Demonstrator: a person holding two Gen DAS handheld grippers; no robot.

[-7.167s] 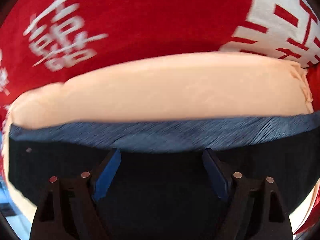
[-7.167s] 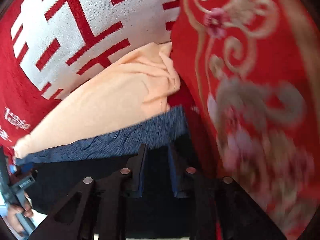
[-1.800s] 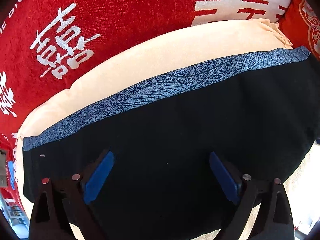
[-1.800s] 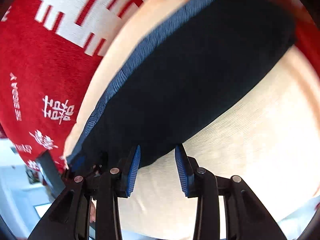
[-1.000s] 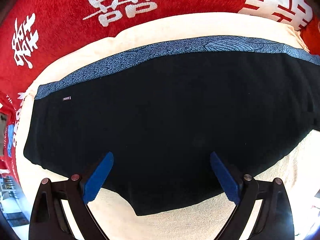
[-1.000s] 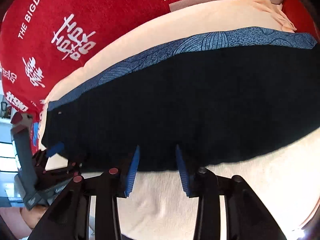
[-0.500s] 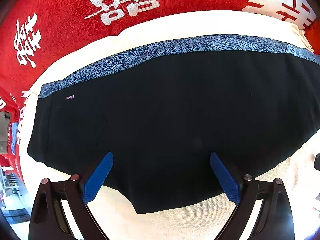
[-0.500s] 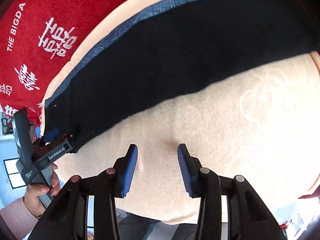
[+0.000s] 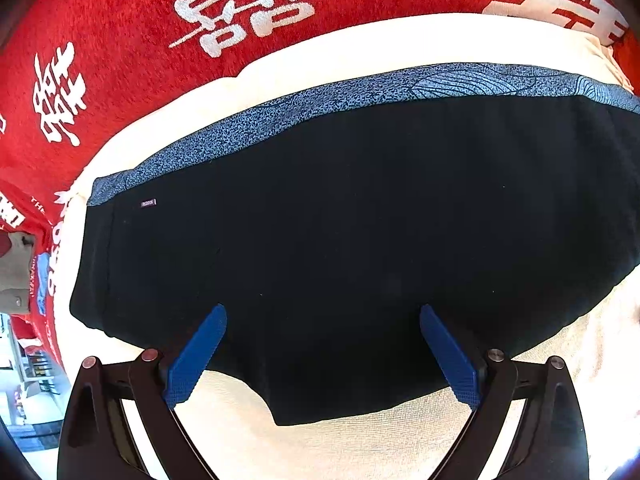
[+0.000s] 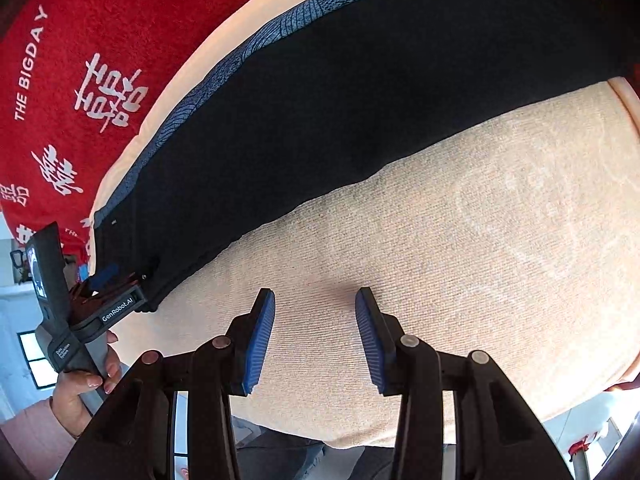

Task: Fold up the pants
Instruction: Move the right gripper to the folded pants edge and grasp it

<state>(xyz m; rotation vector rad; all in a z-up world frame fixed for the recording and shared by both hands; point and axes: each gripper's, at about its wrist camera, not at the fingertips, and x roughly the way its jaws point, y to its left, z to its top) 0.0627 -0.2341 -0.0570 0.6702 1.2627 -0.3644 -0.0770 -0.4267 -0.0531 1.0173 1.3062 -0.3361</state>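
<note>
Black pants [image 9: 360,220] with a blue patterned waistband [image 9: 360,92] lie flat across a peach cushion [image 9: 360,440]. My left gripper [image 9: 322,312] stands wide open just above the pants' near edge, nothing pinched between its blue pads. In the right wrist view the pants [image 10: 360,80] stretch from upper right to lower left. My right gripper [image 10: 315,294] is open over the bare cushion [image 10: 480,240], clear of the cloth. The left gripper [image 10: 120,276] shows there at the pants' left end, held by a hand [image 10: 80,392].
A red blanket [image 9: 160,60] with white characters lies behind the cushion and shows in the right wrist view too [image 10: 80,40]. The cushion's front edge [image 10: 360,436] drops off below my right gripper. A room with windows shows at far left.
My right gripper has drawn back from the pants' near edge to the bare cushion, and its jaws stand slightly wider. The left gripper has barely shifted and stays open.
</note>
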